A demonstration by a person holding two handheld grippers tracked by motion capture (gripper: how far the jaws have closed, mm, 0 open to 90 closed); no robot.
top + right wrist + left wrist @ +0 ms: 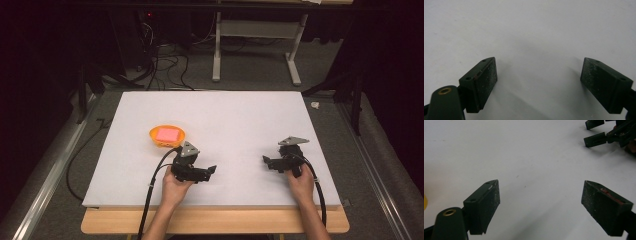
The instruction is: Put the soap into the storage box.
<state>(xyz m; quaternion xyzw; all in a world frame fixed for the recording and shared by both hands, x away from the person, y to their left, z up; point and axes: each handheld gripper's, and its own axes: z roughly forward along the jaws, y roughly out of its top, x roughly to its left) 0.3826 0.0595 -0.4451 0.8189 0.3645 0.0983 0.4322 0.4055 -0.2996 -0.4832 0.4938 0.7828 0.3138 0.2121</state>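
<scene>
An orange bowl point(167, 136) with a pink block point(167, 134) inside sits on the white table top point(225, 115), left of centre. Just in front of and right of it, my left gripper point(211, 170) rests low over the table, jaws pointing right, open and empty. In the left gripper view its jaws point(541, 200) stand wide apart over bare white surface. My right gripper point(265, 161) is held near the right front, jaws pointing left, open with nothing between them point(539, 78). The right gripper point(594, 132) also appears at the top right of the left gripper view.
A yellow-orange sliver of the bowl point(425, 201) touches the left edge of the left gripper view. Beyond the table stand a white table frame point(255, 45) and loose cables point(165, 65) on the floor. A wooden edge point(215, 222) runs along the table front.
</scene>
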